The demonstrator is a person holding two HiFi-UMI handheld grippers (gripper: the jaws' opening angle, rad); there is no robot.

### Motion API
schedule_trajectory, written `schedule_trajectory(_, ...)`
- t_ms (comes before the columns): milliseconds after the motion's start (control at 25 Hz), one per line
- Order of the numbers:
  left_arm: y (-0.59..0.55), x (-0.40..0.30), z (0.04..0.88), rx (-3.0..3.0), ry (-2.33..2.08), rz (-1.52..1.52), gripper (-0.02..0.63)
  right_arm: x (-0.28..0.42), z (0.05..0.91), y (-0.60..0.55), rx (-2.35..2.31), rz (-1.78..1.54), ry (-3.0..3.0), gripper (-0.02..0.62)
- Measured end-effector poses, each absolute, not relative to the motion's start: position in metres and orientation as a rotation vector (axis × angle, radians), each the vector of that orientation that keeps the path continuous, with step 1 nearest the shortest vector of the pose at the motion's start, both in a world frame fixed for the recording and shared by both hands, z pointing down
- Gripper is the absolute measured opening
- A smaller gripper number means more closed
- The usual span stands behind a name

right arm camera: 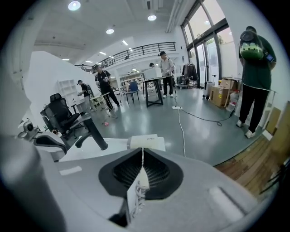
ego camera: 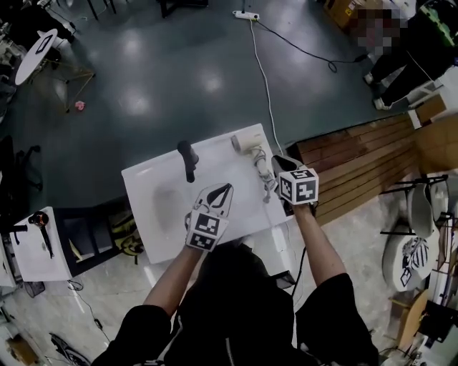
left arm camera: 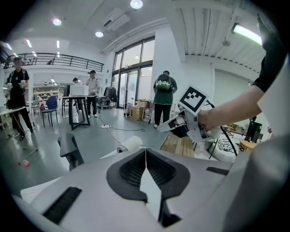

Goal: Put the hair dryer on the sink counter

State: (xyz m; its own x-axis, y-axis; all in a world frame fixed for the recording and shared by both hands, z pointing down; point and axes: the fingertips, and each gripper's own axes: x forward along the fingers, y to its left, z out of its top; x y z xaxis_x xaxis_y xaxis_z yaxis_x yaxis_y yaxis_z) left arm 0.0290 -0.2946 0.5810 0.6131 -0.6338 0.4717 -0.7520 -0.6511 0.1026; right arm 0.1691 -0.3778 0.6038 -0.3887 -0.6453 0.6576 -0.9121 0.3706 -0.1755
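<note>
The white hair dryer lies on the far right part of the white sink counter, its cord bunched just in front of it. My right gripper is shut, hovering near the counter's right edge just behind the dryer; the cord shows below its closed jaws, not gripped. My left gripper is shut with nothing in it, over the middle of the counter. From the left gripper view the dryer sits ahead and the right gripper floats to its right.
A black faucet stands at the counter's back, left of the dryer. Wooden decking lies to the right. A power strip and cable run across the grey floor. A small white table is at left. Several people stand farther off.
</note>
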Motion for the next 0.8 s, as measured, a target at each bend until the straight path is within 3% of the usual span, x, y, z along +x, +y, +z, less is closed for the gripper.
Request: schedule_trajectory(800, -0.276, 0.029, 0.518, 2.565, -1.305, 0.508, 0.014, 0.207, 0.483, -0.306, 1.443, 0.38, -2.418, 0.008)
